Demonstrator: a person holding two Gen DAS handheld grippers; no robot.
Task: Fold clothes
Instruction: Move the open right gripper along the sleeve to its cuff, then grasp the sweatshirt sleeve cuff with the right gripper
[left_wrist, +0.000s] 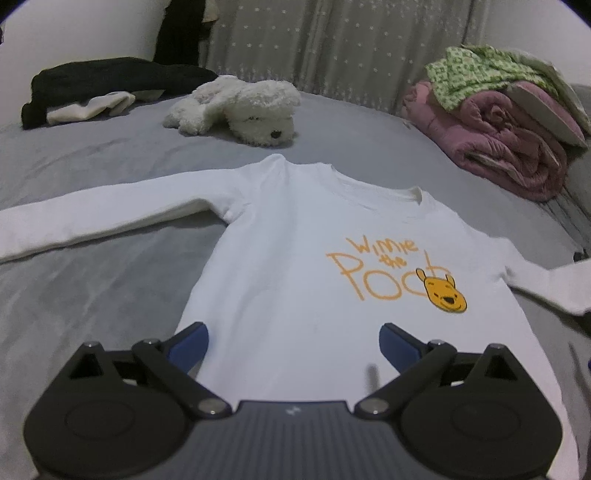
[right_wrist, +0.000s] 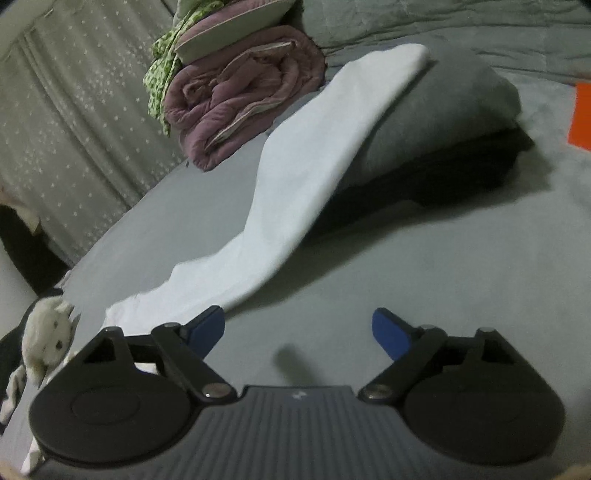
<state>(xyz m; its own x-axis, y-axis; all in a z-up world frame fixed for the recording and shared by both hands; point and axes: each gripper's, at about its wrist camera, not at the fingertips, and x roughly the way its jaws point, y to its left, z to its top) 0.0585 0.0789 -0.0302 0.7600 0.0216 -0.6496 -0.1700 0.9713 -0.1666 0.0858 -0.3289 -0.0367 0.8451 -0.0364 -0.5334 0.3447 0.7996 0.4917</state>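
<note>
Only readable thing was on the white long-sleeve shirt (left_wrist: 295, 258): orange scrawly lettering (left_wrist: 384, 269) on the chest that said "Winnie the Pooh", with a yellow bear face sitting over the end of the last word. Nothing else in either view had legible writing.

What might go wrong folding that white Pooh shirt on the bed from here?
Three risks, as I judge it:
1. The right sleeve drapes up over a grey pillow, so folding it in could leave a lopsided bundle.
2. Both grippers' jaws stand open, with nothing gripped; the left gripper over the shirt hem could pinch only the top layer.
3. The right gripper hovers over bare bedsheet beside the sleeve and may grab that.
</note>
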